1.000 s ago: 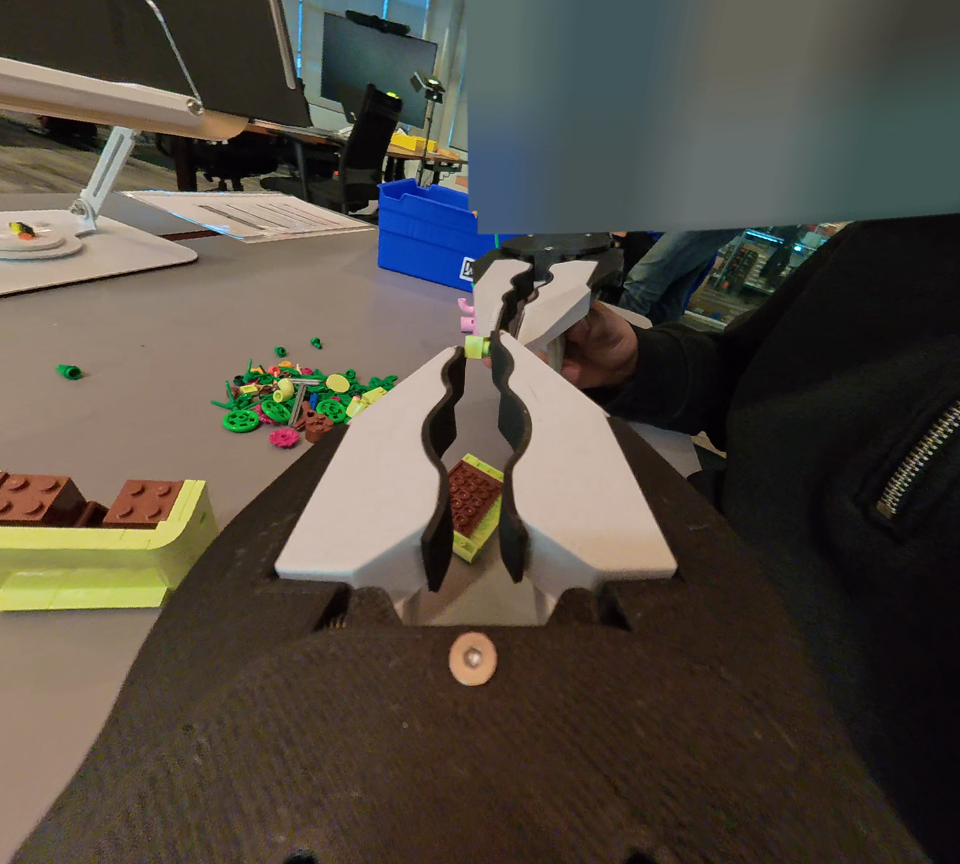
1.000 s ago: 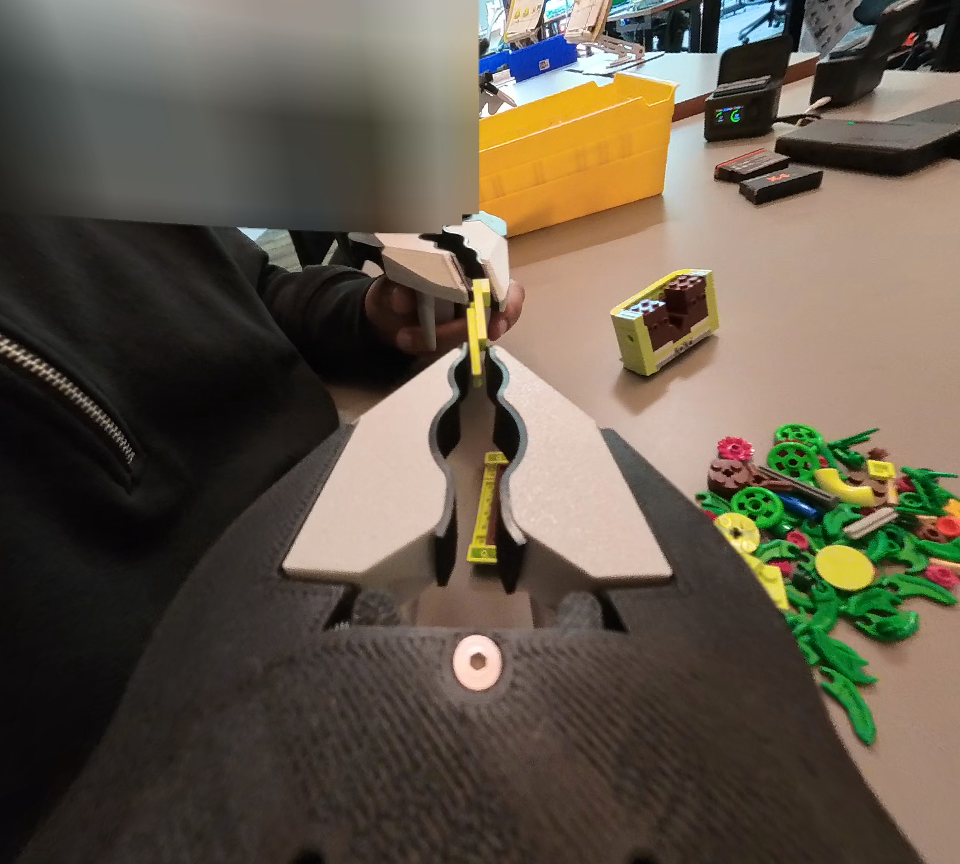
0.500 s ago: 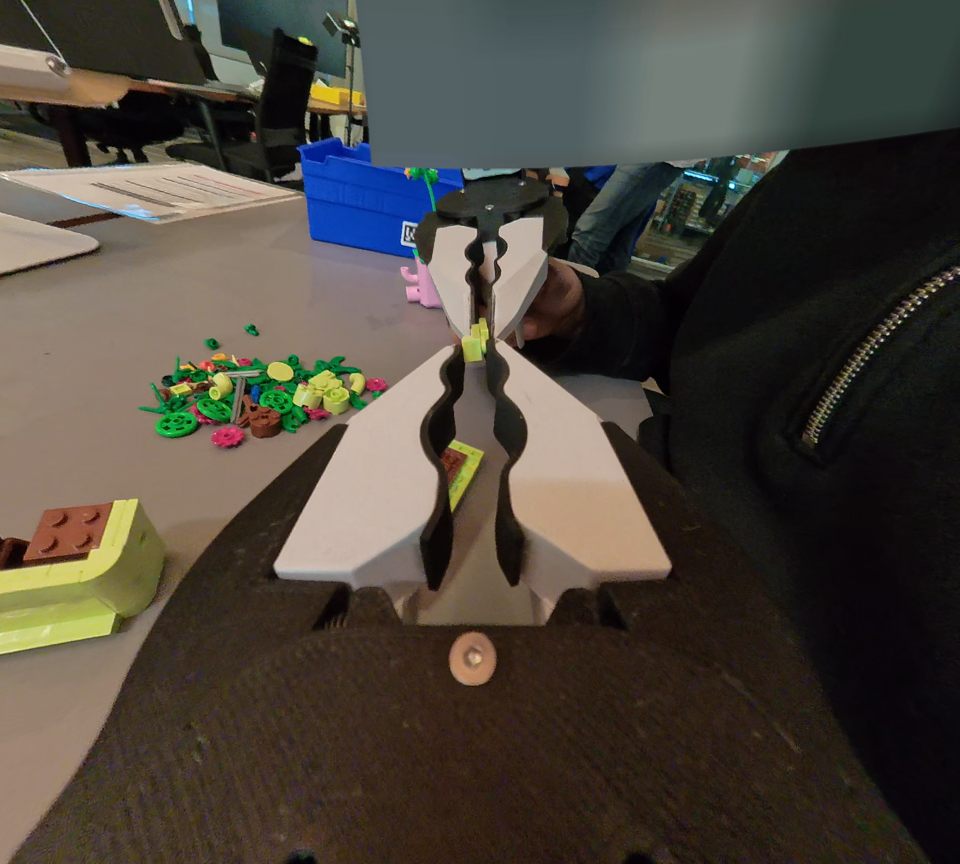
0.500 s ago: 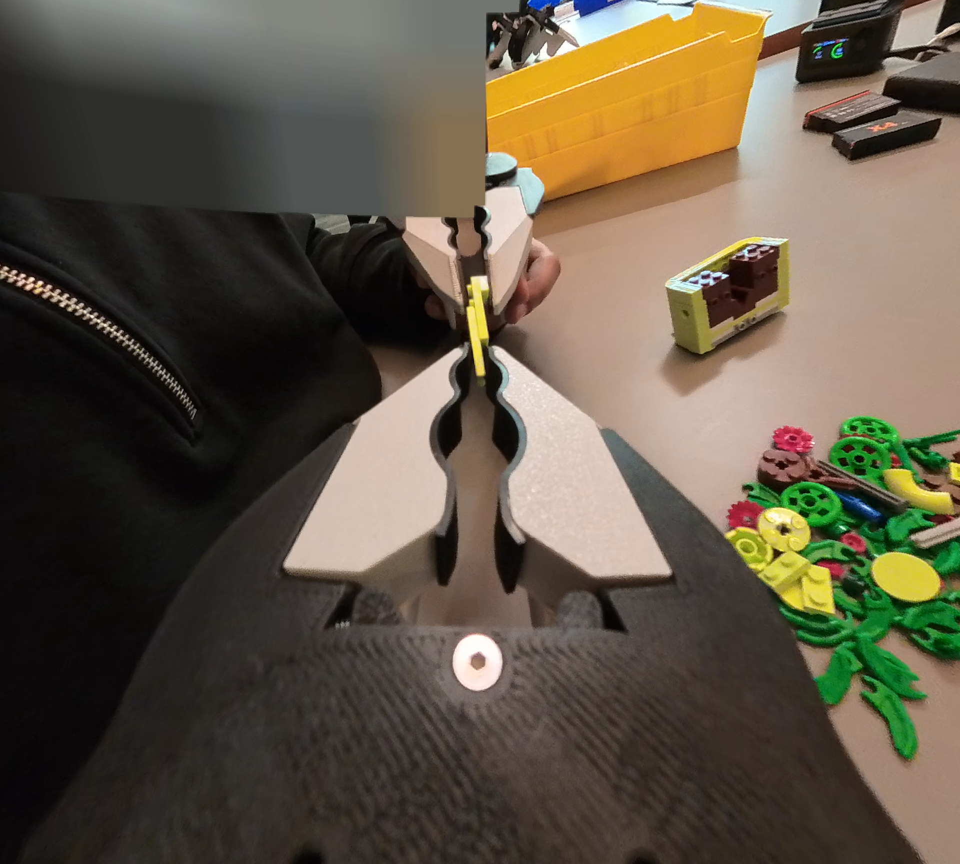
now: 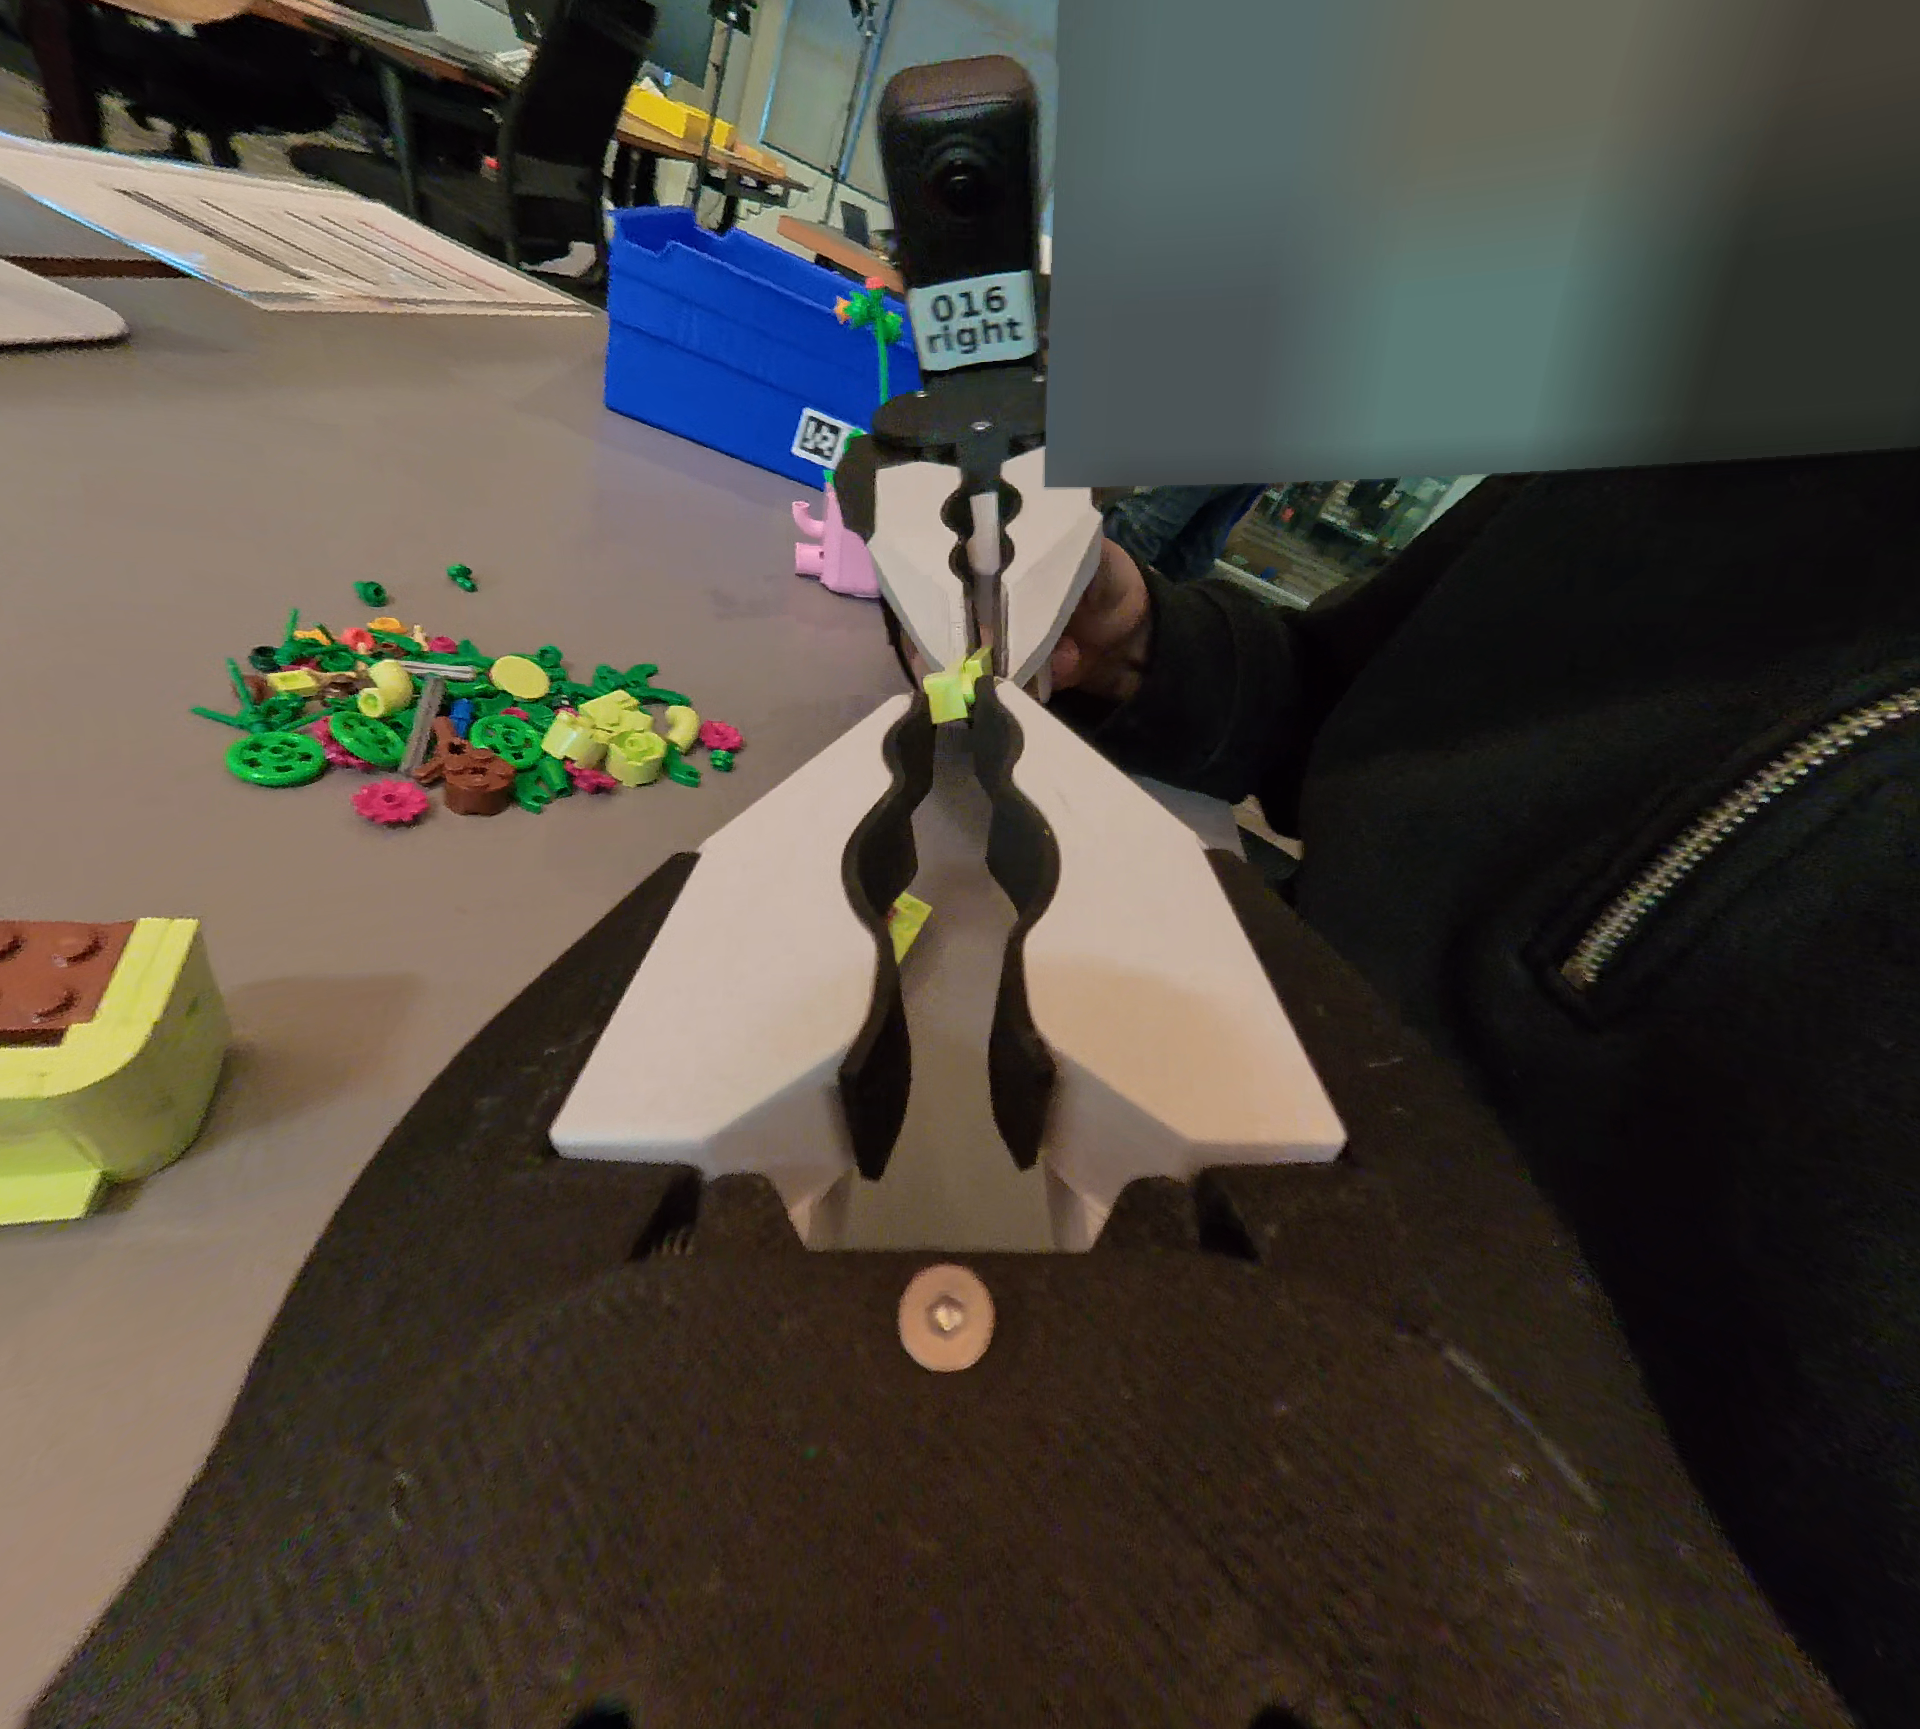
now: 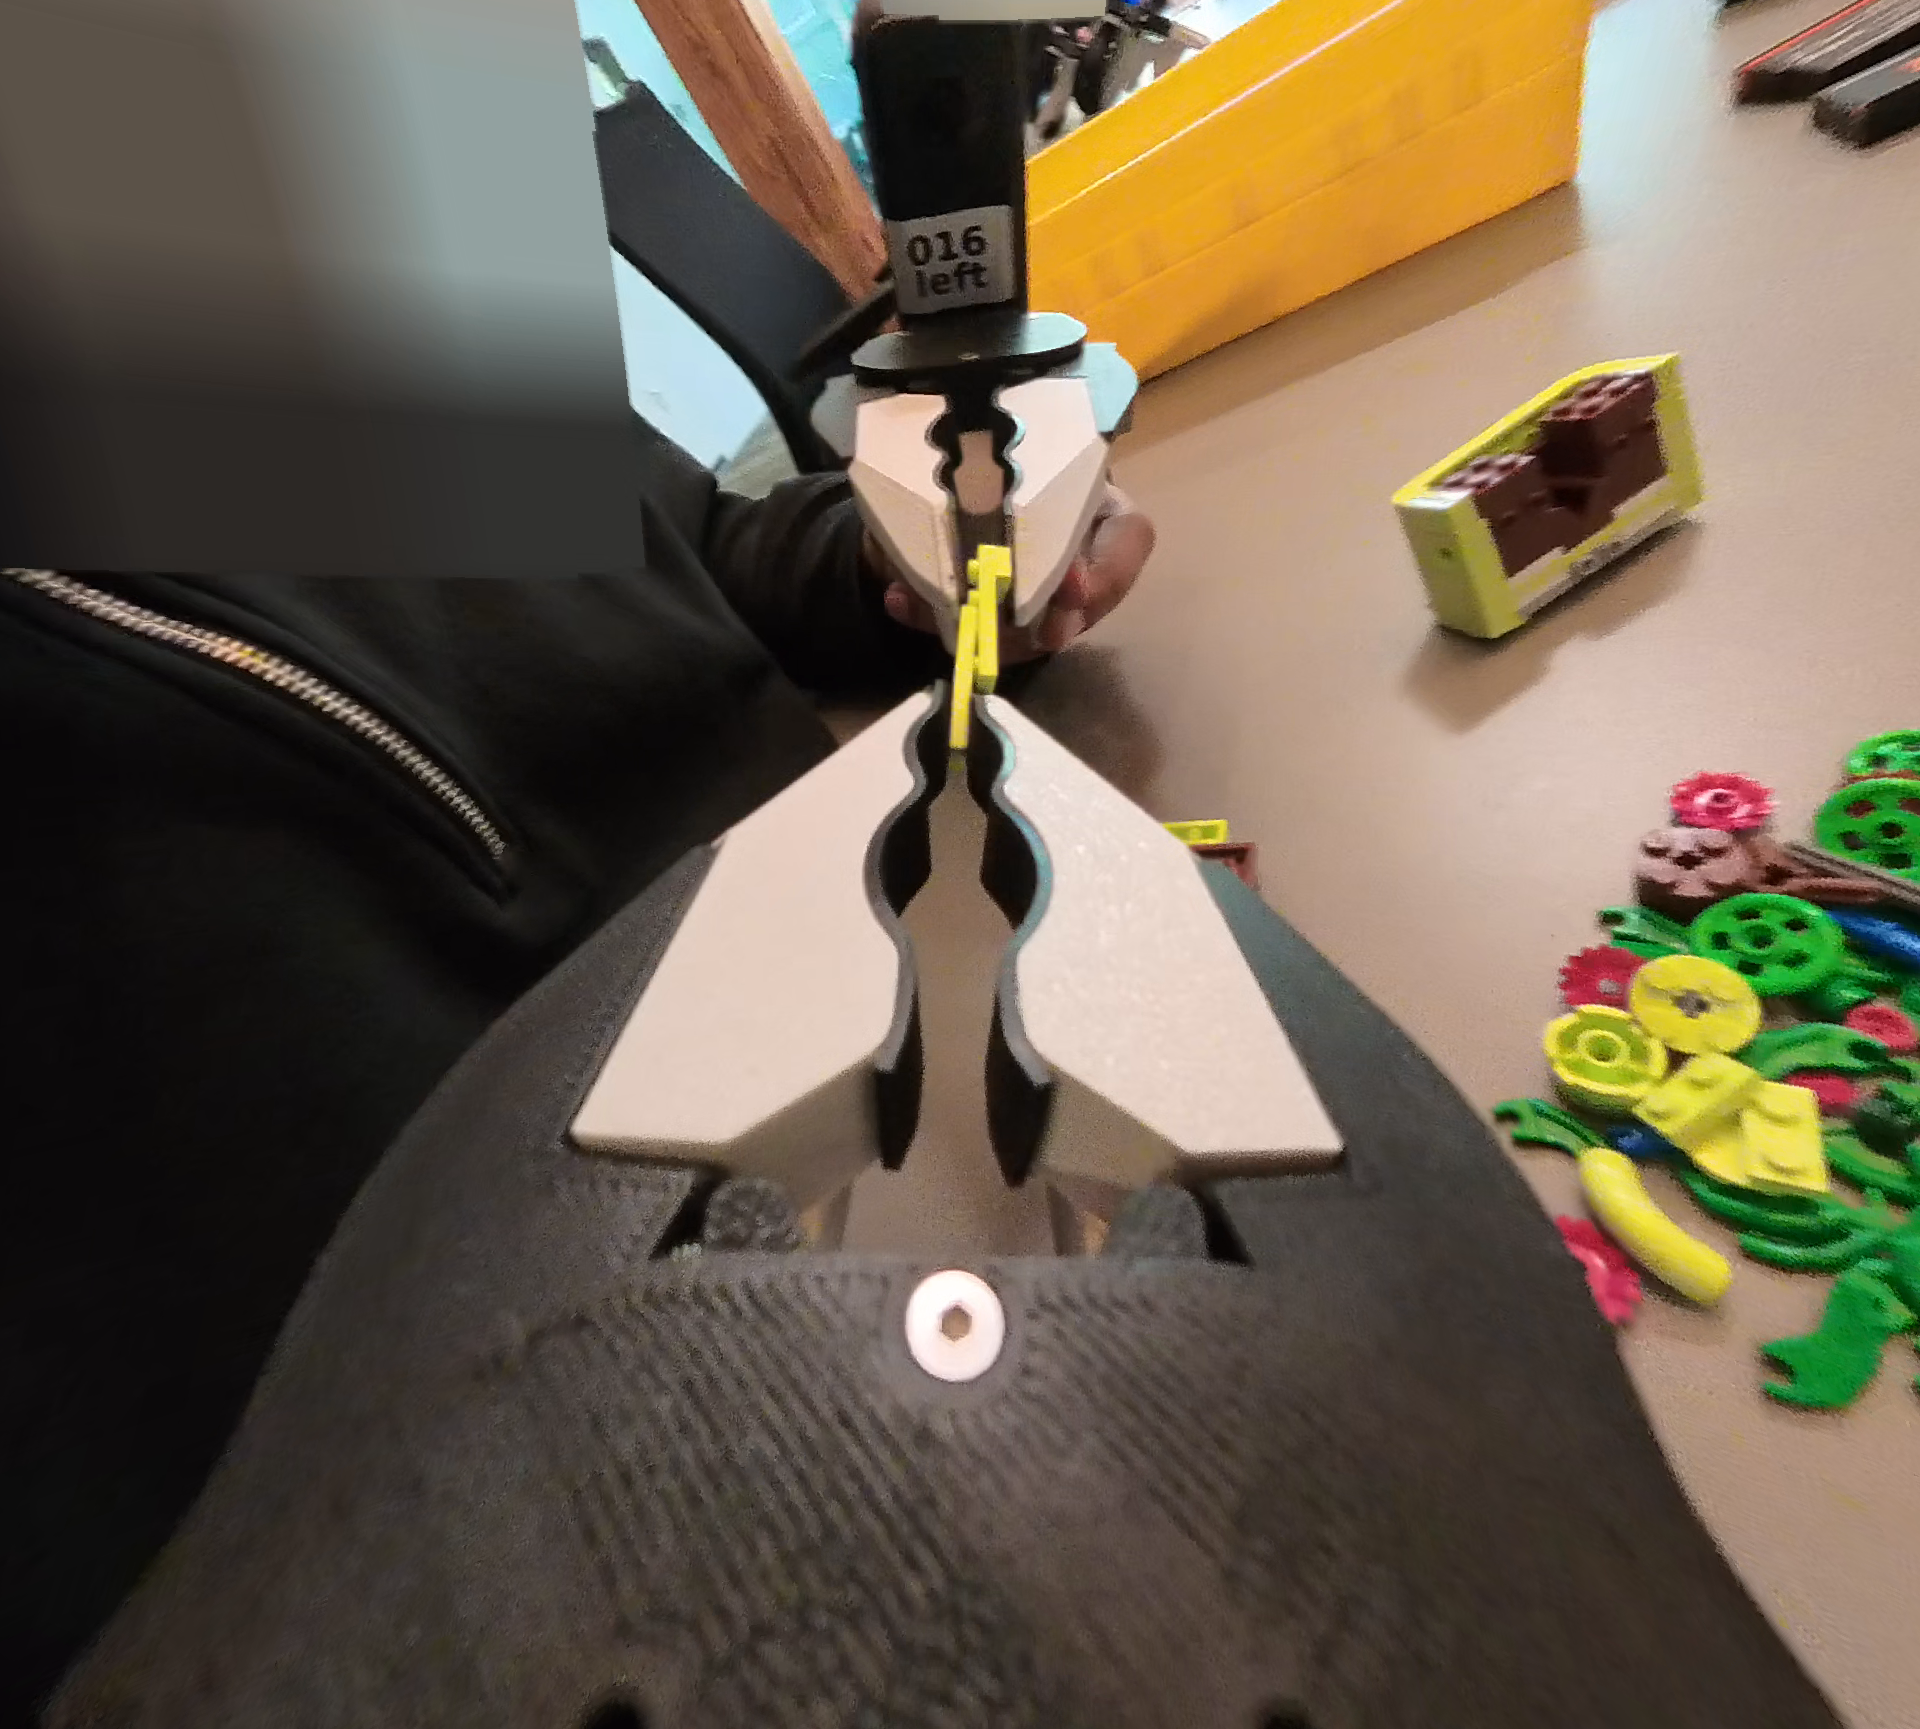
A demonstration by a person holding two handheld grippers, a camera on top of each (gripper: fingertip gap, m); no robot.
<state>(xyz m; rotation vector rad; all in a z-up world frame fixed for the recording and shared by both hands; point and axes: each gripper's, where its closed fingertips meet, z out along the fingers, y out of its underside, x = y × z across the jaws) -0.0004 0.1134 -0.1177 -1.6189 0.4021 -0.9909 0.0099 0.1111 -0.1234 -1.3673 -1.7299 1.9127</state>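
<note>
I have both tools raised above the grey table (image 5: pixel 312 474), pointing tip to tip in front of a person in a black zipped jacket (image 5: pixel 1621 848). My left tool (image 5: pixel 961 705) is pinching a small lime-green plastic brick piece (image 5: pixel 954 690) at its tips. My right tool (image 6: pixel 964 711) is pinching a thin yellow-green plastic plate (image 6: pixel 977 640), held edge-on and upright. The two pieces meet between the tips; I cannot tell whether they are locked together.

Below the tools on the table lies a small lime and brown plate (image 6: pixel 1216 840), mostly hidden. A lime-green block holding dark brown bricks (image 6: pixel 1548 495) stands farther out on the table. A loose heap of green, yellow and pink plastic bits (image 5: pixel 457 723) lies well apart from it. A blue plastic bin (image 5: pixel 727 339) and a yellow plastic bin (image 6: pixel 1320 121) stand at the far side.
</note>
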